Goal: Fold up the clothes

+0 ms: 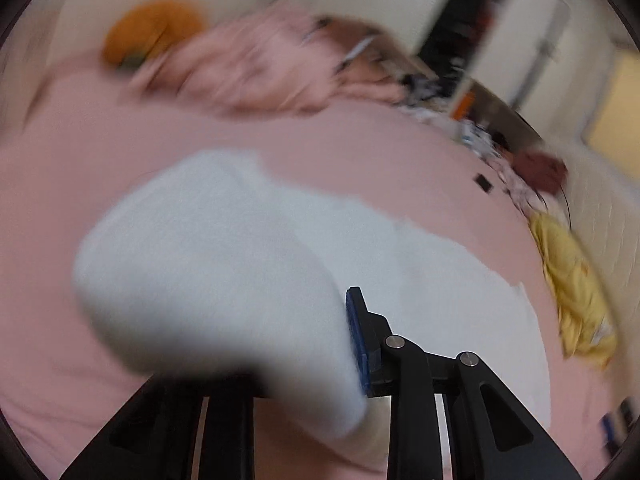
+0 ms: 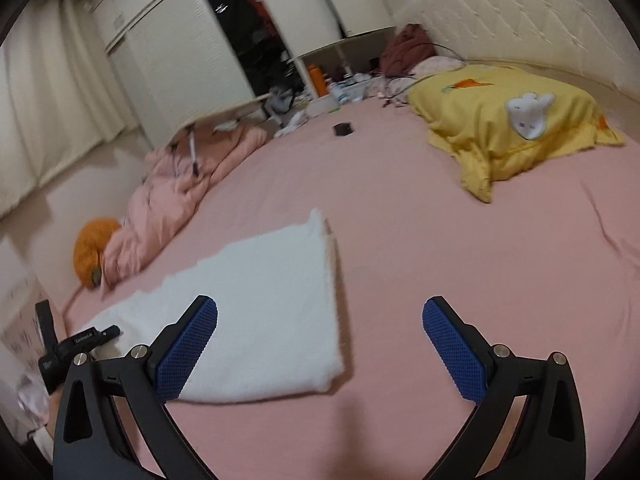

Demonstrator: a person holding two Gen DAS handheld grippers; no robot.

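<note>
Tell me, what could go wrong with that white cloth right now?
The left tongs grip a bunched part of the white towel, and that view is blurred with motion, so the fold may land crooked. The right tongs hang open over the pink sheet, pinning nothing; the towel could drag.

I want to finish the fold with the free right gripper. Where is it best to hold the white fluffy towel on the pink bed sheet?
Probably the white fluffy towel's far corner, reached from its right edge: that edge lies flat and unobstructed, with the open right gripper nearby.
</note>
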